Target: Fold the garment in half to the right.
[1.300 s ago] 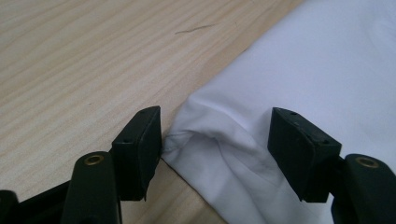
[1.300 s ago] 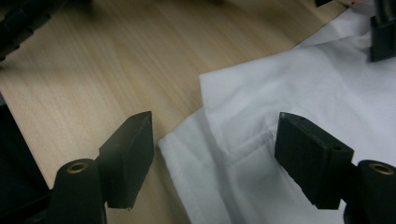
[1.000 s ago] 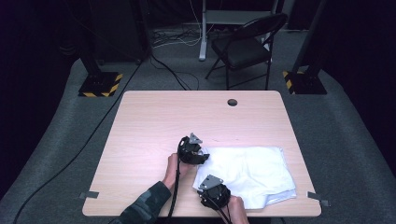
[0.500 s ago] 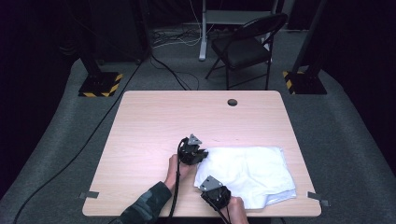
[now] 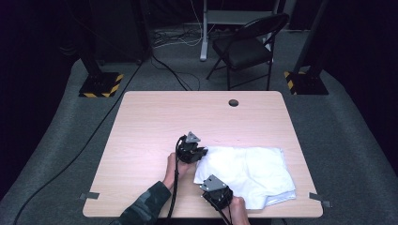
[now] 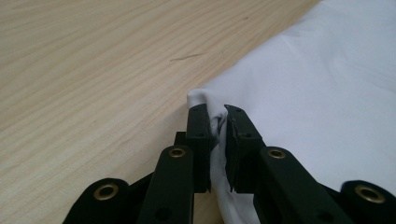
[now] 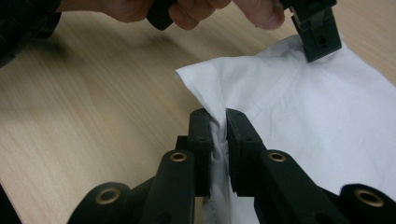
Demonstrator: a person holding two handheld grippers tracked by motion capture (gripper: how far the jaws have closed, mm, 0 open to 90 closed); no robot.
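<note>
White cloth (image 5: pixel 248 171) lying on the counter (image 5: pixel 155 126) near its front right, left gripper (image 6: pixel 217 126) fingers (image 6: pixel 200 135) pinching its far-left corner, right gripper (image 7: pixel 217 130) fingers (image 7: pixel 201 140) having just been closing, clamping its near-left edge

No lettering, label, brand or number can be read anywhere from where I stand. The only sign-like marks are the yellow-and-black hazard stripes (image 5: pixel 100 86) on the base of a stand on the floor, off the far left corner of the tabletop (image 5: pixel 155 122), and a matching striped base (image 5: pixel 292 82) off its far right corner. They carry no words. The white cloth (image 5: pixel 253 171) on the tabletop shows no tag or print, though a small one may be hidden in its folds.
</note>
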